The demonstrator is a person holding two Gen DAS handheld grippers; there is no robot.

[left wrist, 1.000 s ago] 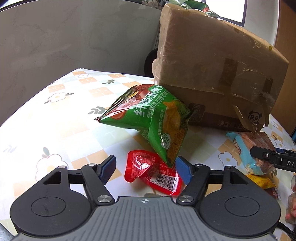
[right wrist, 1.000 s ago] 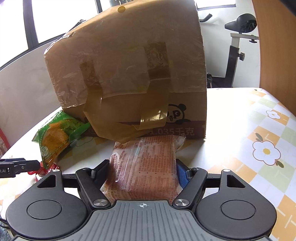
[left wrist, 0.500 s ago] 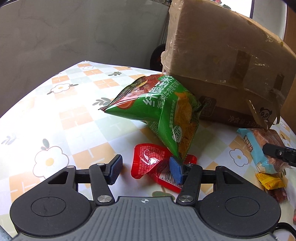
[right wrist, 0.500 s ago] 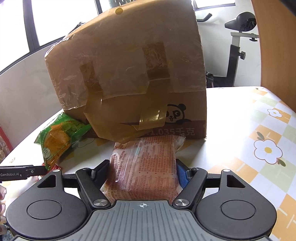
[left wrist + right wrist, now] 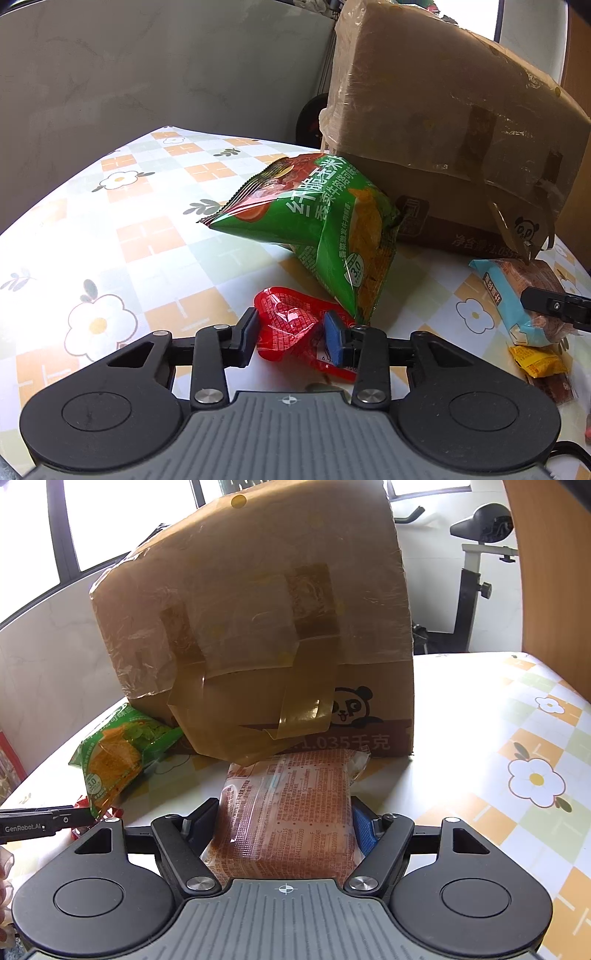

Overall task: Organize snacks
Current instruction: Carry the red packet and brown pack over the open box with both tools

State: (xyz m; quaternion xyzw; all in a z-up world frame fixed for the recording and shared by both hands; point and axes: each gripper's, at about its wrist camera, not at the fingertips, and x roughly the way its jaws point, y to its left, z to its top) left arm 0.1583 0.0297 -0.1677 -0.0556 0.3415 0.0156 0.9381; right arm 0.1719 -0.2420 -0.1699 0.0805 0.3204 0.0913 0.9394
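Note:
My left gripper (image 5: 291, 328) has its jaws closed in on a small red snack packet (image 5: 291, 325) that lies on the tablecloth. A green chip bag (image 5: 325, 229) lies just beyond it, against a taped cardboard box (image 5: 443, 147). My right gripper (image 5: 284, 823) is shut on a brown wrapped snack pack (image 5: 288, 812), held in front of the same box (image 5: 258, 627). The green bag also shows in the right wrist view (image 5: 118, 753), at the left. The brown pack with its blue end also shows in the left wrist view (image 5: 513, 295), at the right.
A floral checked tablecloth (image 5: 110, 240) covers the table. Small yellow and dark snack packets (image 5: 539, 365) lie at the right of the left wrist view. An exercise bike (image 5: 480, 572) stands beyond the table. A wooden panel (image 5: 546, 572) rises at the right.
My left gripper has moved forward over the red packet and its jaws have closed from wide open onto it. The right gripper keeps its hold and has barely moved.

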